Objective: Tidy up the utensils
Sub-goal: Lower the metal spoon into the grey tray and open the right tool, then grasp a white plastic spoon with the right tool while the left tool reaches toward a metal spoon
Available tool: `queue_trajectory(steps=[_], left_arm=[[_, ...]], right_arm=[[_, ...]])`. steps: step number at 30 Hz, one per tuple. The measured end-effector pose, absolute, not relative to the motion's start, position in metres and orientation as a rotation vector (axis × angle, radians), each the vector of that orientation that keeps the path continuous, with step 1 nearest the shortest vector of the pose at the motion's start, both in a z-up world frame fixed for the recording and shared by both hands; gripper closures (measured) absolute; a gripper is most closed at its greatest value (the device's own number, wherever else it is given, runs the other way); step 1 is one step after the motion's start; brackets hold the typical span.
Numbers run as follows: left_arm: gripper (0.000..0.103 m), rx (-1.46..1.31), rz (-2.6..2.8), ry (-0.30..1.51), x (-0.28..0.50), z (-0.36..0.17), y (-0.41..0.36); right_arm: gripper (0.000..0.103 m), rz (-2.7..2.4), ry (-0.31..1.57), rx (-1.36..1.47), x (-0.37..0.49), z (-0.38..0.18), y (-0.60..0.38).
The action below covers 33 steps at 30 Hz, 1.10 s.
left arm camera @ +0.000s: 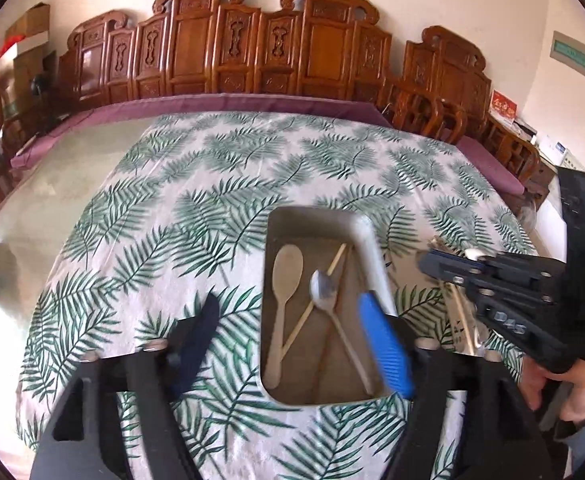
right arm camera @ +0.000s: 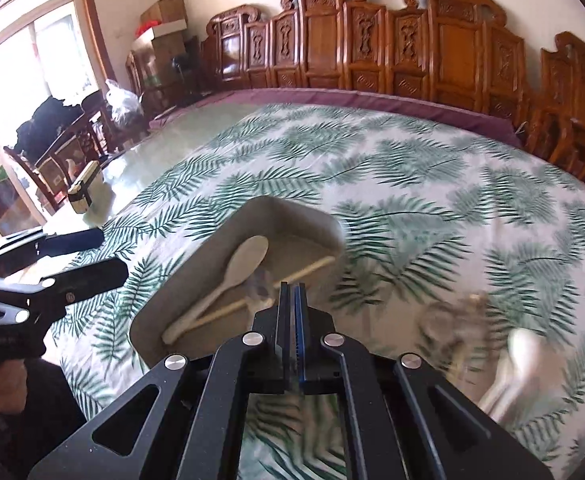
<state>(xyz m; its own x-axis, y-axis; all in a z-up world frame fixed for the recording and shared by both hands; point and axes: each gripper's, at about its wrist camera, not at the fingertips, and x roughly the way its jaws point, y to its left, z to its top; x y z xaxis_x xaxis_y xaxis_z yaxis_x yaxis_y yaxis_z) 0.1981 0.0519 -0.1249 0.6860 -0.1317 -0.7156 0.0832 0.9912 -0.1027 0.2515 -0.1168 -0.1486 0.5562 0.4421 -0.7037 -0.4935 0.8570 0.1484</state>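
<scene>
In the left wrist view, the left gripper is seen with its jaws spread wide over the near end of the beige tray; nothing is held between them. Inside the tray lie a pale wooden spoon, a metal spoon and chopsticks, their long axes running roughly lengthwise, bowls toward the far end, the chopsticks crossing diagonally. The tray sits on the leaf-printed surface, with wide bare cloth beyond and to its left. To the right of the tray, blurred utensils still outside it can be made out beneath the right gripper, which is the nearer one to them.

In the right wrist view, the right gripper is shown pressed fully together and carrying nothing, pointing toward the tray's near right corner. The loose utensils, among them what looks like a pale spoon, lie low and to its right, smeared by motion; their axes cannot be told surely. They lie well inside the surface's edge, with open cloth around for an approach. A swing rightward and downward is judged to be what the next pick requires.
</scene>
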Motion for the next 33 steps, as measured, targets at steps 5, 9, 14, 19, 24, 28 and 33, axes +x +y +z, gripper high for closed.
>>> queue_trajectory(steps=[5, 9, 14, 19, 24, 28, 33], left_arm=[[0.011, -0.024, -0.159, 0.744, 0.192, -0.115, 0.022], [0.011, 0.012, -0.181, 0.722, 0.189, -0.117, -0.005], [0.011, 0.021, -0.207, 0.719, 0.186, -0.122, -0.027], [0.011, 0.049, -0.219, 0.733, 0.186, -0.131, -0.046], [0.011, 0.064, -0.237, 0.742, 0.185, -0.138, -0.062], [0.011, 0.086, -0.26, 0.756, 0.185, -0.144, -0.072], [0.011, 0.082, -0.272, 0.772, 0.187, -0.148, -0.079]], right_arm=[[0.099, 0.479, 0.783, -0.076, 0.236, -0.135, -0.166], [0.087, 0.413, 0.773, -0.085, 0.229, -0.131, -0.205], [0.079, 0.346, 0.786, -0.076, 0.225, -0.141, -0.245], [0.069, 0.302, 0.81, -0.04, 0.23, -0.163, -0.267], [0.063, 0.267, 0.865, -0.001, 0.245, -0.195, -0.277], [0.063, 0.247, 0.897, 0.041, 0.259, -0.216, -0.281], [0.063, 0.216, 0.933, 0.005, 0.274, -0.236, -0.279]])
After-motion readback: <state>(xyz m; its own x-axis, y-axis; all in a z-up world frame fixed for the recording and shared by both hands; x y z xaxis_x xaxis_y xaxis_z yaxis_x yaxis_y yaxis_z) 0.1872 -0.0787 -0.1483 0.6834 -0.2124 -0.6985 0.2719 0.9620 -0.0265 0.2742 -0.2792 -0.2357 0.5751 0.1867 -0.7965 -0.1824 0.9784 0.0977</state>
